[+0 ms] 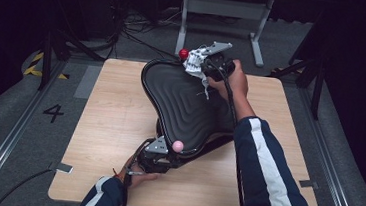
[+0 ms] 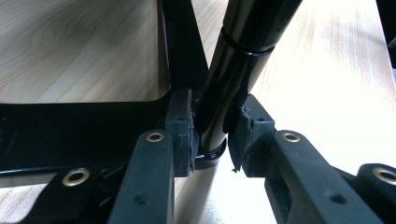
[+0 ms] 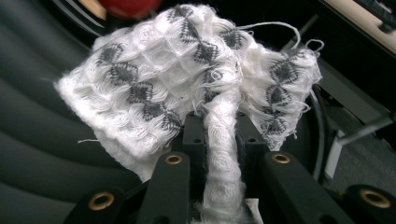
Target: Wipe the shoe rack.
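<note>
Clearly my left gripper [image 2: 212, 135] clamps the post [image 2: 233, 70] under the black seat [image 1: 186, 103] to steady it, while my right gripper [image 3: 219, 140] pinches the white cloth [image 3: 187, 70] against its far edge for wiping.

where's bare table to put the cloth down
Bare table lies left of the black seat, and the near right corner by the sleeve is free too. The middle is crowded: seat plus both grippers.
</note>
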A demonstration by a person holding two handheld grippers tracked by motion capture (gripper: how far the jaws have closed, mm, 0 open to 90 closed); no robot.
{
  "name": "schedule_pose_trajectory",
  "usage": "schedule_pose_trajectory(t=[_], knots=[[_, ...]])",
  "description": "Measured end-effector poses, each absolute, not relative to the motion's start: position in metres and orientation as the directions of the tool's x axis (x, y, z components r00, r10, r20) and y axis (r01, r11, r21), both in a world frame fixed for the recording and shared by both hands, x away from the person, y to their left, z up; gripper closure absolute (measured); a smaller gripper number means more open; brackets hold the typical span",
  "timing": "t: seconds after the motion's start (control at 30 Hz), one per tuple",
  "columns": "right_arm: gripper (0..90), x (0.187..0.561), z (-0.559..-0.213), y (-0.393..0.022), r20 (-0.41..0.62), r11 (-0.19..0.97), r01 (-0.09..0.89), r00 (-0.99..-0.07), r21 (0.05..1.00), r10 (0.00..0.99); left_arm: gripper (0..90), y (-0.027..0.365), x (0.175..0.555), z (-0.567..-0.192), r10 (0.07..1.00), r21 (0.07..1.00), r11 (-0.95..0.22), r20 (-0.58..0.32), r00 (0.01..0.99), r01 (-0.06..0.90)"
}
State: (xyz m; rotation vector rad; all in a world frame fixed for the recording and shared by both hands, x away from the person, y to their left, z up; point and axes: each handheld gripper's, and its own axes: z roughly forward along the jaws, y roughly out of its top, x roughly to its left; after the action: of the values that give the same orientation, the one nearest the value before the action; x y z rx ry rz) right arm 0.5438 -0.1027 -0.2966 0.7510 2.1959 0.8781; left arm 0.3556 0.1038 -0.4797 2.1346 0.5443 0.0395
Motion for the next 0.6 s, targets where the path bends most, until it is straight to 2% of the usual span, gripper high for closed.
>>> schedule_pose_trajectory(t=[0.4, 0.6], knots=[[78.8, 0.512, -0.300, -0.072, -0.352, 0.655, 0.182, -0.722, 0.733, 0.596, 70.8, 0.104, 0.355, -0.480, 0.396, 0.789, -0.493, -0.172, 0.902, 0.367], [78.4, 0.486, -0.304, -0.037, -0.364, 0.681, 0.101, -0.784, 0.725, 0.503, 70.8, 0.104, 0.356, -0.479, 0.399, 0.784, -0.496, -0.174, 0.900, 0.372]])
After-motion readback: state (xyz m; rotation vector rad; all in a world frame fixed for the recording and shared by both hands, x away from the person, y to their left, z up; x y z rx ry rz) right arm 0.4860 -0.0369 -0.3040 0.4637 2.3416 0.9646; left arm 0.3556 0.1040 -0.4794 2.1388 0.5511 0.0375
